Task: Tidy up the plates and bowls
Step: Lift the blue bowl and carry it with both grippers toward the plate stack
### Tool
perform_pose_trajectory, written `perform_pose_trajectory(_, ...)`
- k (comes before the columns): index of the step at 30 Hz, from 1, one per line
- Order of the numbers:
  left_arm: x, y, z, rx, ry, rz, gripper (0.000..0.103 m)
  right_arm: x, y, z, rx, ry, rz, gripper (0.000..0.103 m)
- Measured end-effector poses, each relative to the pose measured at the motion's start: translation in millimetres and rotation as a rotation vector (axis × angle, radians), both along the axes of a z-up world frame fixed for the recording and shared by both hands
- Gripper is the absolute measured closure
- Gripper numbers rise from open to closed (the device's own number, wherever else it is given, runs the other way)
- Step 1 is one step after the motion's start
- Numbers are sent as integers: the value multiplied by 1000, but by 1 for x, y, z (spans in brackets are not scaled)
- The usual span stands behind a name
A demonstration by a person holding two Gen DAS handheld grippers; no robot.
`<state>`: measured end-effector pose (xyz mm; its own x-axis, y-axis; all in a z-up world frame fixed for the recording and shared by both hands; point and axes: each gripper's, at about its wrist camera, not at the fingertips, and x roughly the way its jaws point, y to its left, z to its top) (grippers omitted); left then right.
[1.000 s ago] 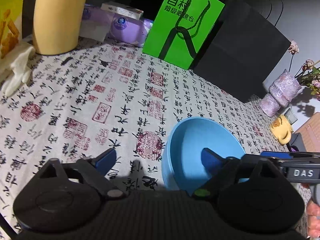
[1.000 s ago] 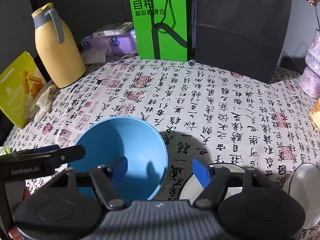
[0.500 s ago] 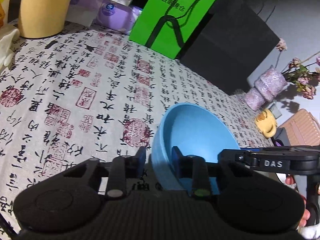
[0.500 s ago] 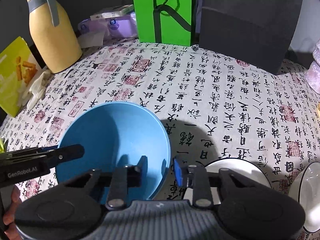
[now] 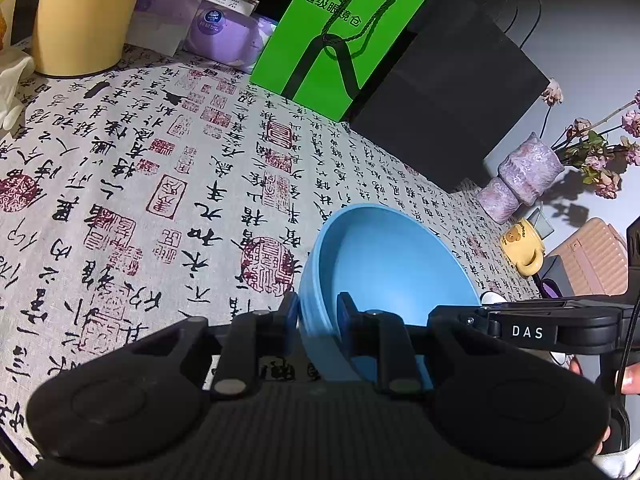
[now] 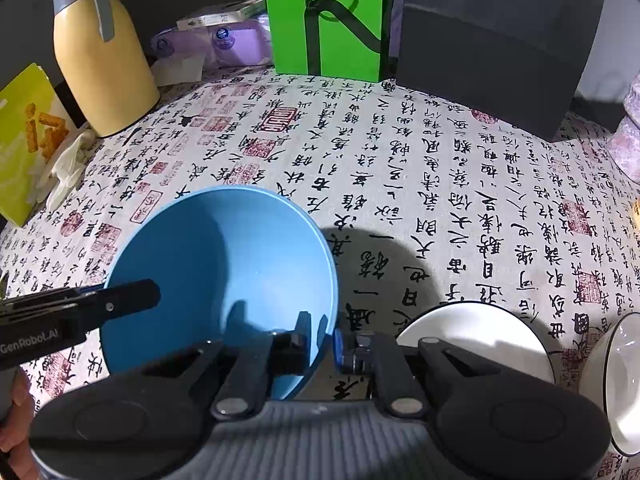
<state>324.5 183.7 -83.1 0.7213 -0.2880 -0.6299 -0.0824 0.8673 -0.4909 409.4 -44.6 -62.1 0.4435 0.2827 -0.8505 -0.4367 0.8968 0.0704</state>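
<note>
A blue bowl (image 5: 392, 264) (image 6: 224, 256) stands on the calligraphy-print tablecloth (image 6: 440, 184). My left gripper (image 5: 318, 312) straddles the bowl's near-left rim, one pad inside and one outside; its jaws are closing and the pads touch the wall. My right gripper (image 6: 322, 338) is shut on the opposite rim, its left finger inside the bowl and its right one outside. To the right of the bowl lie a white plate (image 6: 472, 328) and a white bowl with a dark rim (image 6: 616, 380), partly hidden behind the right gripper's body.
At the back stand a yellow jug (image 6: 104, 60), purple tissue packs (image 6: 224, 44), a green paper bag (image 6: 324, 20) and a black bag (image 6: 492, 32). A yellow snack bag (image 6: 20, 140) lies at the left. A vase (image 5: 524, 172) and a yellow mug (image 5: 524, 248) sit at the right.
Both grippers went from wide open to closed on opposite sides of the blue bowl's rim. The right gripper sank a little toward the table.
</note>
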Motion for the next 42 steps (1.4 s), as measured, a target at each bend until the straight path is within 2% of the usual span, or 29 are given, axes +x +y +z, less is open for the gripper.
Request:
perform_pose_trajectory(17,-3,0,2,-4,-5,8,82,-5,-5,3,18,-13,-18,93)
perform_pose_trajectory(42,-22,0,27,13,-17,68,82,-26,-4,28,66,-46,-9,95)
